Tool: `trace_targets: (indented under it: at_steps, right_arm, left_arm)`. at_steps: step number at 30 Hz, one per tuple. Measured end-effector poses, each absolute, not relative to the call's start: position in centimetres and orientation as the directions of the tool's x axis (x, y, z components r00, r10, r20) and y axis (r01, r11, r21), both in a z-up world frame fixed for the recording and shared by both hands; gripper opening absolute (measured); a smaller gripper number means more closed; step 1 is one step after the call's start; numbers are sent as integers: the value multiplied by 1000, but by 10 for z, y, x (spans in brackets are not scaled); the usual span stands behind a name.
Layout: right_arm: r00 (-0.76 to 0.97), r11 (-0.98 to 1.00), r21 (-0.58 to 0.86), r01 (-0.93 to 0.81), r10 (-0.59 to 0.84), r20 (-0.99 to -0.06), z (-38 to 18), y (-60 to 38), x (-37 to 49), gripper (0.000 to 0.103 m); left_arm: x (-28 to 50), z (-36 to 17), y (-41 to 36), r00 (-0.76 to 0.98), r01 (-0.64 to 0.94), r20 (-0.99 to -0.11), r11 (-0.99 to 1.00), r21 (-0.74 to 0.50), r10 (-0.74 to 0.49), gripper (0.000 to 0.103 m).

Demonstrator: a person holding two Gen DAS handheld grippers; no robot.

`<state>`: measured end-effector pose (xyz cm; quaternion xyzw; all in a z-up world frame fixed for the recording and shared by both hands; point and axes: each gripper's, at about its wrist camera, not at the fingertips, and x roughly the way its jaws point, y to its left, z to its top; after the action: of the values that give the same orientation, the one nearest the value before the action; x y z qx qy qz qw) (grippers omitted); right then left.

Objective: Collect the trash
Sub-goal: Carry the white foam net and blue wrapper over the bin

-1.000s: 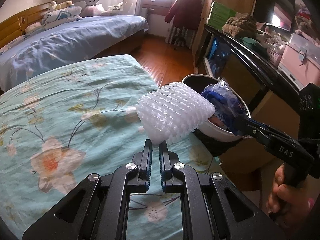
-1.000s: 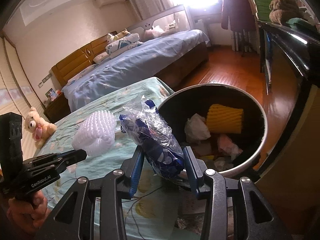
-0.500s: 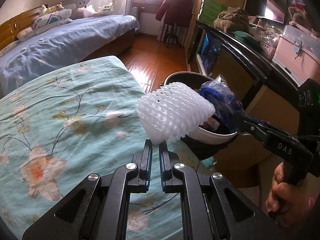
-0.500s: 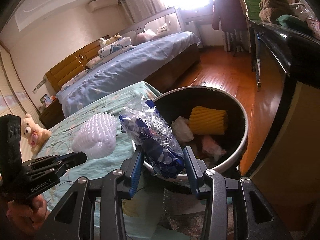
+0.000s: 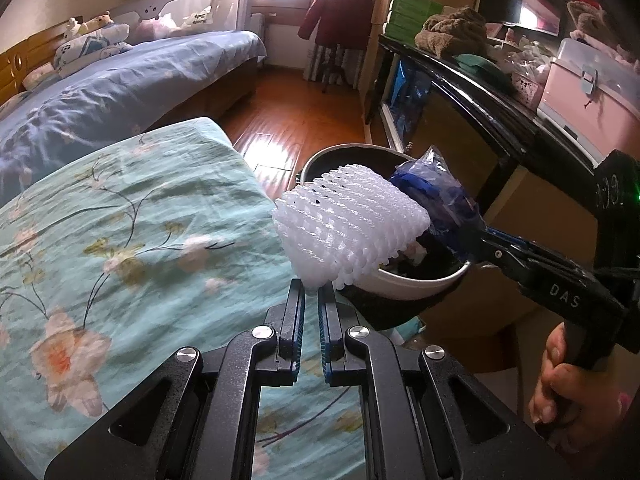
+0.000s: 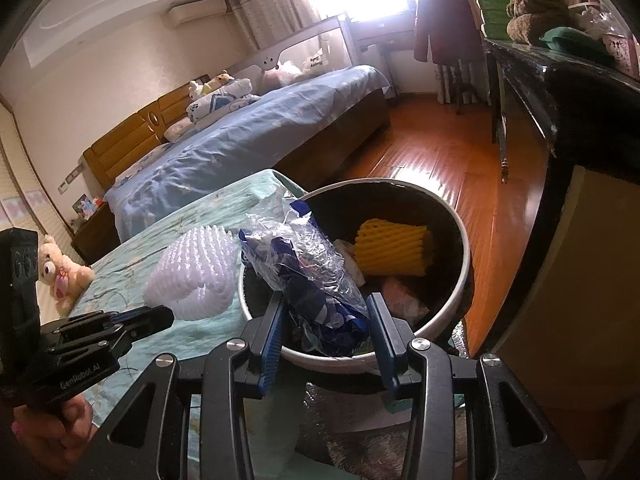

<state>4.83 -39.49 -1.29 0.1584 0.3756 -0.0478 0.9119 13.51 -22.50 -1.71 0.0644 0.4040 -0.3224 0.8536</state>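
My left gripper [image 5: 311,288] is shut on a white foam fruit net [image 5: 350,232] and holds it at the near rim of the round trash bin [image 5: 416,280], over the bed's edge. My right gripper [image 6: 326,320] is shut on a crumpled blue and clear plastic wrapper [image 6: 308,280], held above the bin's near rim [image 6: 320,358]. The wrapper also shows in the left wrist view [image 5: 440,204], just behind the net. The net also shows in the right wrist view [image 6: 192,276]. The bin holds a yellow foam net [image 6: 394,252] and paper scraps.
The bin stands on the floor between the floral teal bed cover [image 5: 120,232] and a dark cabinet [image 5: 480,92]. A second bed with blue bedding [image 6: 248,140] lies behind. A teddy bear [image 6: 60,272] sits on the teal bed. Wooden floor [image 6: 432,152] runs beyond the bin.
Both grippers have moved forward toward the bin with their loads. The wrapper now hangs over the bin's near rim and the white net has reached the rim.
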Motion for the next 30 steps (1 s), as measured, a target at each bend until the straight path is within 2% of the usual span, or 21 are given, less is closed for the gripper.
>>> trace_targets:
  at_steps: [30]
  right_arm:
    - [692, 942, 238, 238, 7, -722, -20, -415, 61, 41]
  left_arm:
    - [149, -18, -266, 450, 632, -743, 764, -127, -495, 6]
